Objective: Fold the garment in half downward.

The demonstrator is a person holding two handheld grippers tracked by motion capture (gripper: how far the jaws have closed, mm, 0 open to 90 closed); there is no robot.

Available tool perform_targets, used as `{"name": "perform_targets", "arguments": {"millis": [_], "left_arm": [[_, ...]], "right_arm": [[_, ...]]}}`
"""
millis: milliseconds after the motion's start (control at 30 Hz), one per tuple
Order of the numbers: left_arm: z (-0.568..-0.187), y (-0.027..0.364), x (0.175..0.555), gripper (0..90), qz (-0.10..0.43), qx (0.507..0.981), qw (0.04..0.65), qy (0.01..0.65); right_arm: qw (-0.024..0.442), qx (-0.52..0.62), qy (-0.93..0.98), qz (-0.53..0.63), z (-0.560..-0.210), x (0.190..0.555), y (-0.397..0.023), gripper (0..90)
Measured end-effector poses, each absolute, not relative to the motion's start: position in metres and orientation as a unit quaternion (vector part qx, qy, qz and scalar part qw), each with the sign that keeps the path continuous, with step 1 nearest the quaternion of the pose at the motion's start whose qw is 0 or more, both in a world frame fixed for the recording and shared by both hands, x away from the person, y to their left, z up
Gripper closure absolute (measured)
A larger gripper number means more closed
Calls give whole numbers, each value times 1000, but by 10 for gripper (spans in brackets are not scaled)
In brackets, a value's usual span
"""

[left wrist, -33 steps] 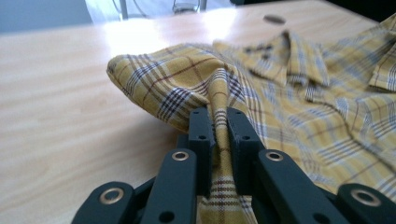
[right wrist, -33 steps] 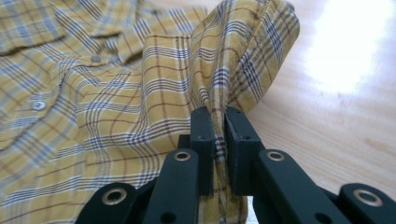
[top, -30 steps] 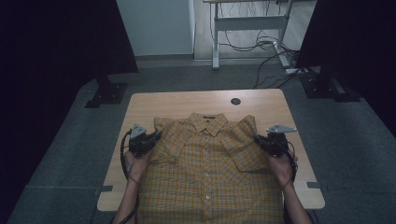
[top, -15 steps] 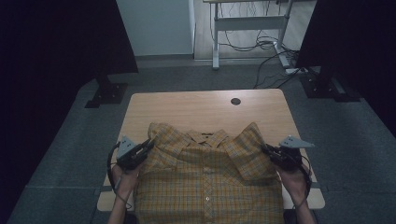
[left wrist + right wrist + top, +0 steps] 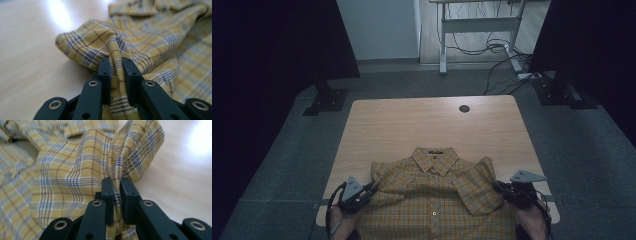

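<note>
Shirt (image 5: 434, 200), a yellow plaid one, lies face up at the near edge of the table (image 5: 432, 125), collar pointing away from the person and its lower part hanging off the near side. At the left, the left tongs (image 5: 371, 188) pinch the cloth at the shoulder by the left sleeve; in the left gripper view a bunched fold of plaid (image 5: 117, 62) runs up between the two black jaws, which have just eased open a little yet still seem to nip the fold. At the right, the right tongs (image 5: 497, 185) are clamped tight on the matching spot by the other sleeve, a thin ridge of fabric (image 5: 117, 185) pressed flat between the jaws. Gripping both shoulders at the same height probably keeps the garment square and taut, so it can be dragged or spread without twisting. Both sleeves lie folded in on the chest, likely from the pull. The far half of the table is bare except for a small dark round cap (image 5: 464, 108).
</note>
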State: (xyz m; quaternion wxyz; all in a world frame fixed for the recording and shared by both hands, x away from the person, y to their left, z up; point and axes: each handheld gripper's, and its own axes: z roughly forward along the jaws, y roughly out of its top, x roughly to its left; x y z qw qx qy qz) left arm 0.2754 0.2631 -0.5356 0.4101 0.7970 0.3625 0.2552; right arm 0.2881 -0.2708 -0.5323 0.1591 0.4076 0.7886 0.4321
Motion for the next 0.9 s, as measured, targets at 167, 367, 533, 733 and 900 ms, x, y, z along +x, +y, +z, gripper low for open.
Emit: {"name": "perform_targets", "arguments": {"millis": [167,367,533,733,900], "left_arm": [[-553,256,278,772,232,823,366,368],[-555,254,292,769,234,824,362,368],[-553,256,314,768,225,820,363,382],[-550,253,343,768,235,818,349,394],[-549,250,367,770,237,811,346,408]], "right_arm": [[145,405,816,385,-549,284,-264,813],[159,402,834,343,-554,292,-252,813],[168,408,831,340,-553,307,-249,810],[169,417,826,340,-553,332,-247,809],[178,426,822,334,-551,351,-243,809]]}}
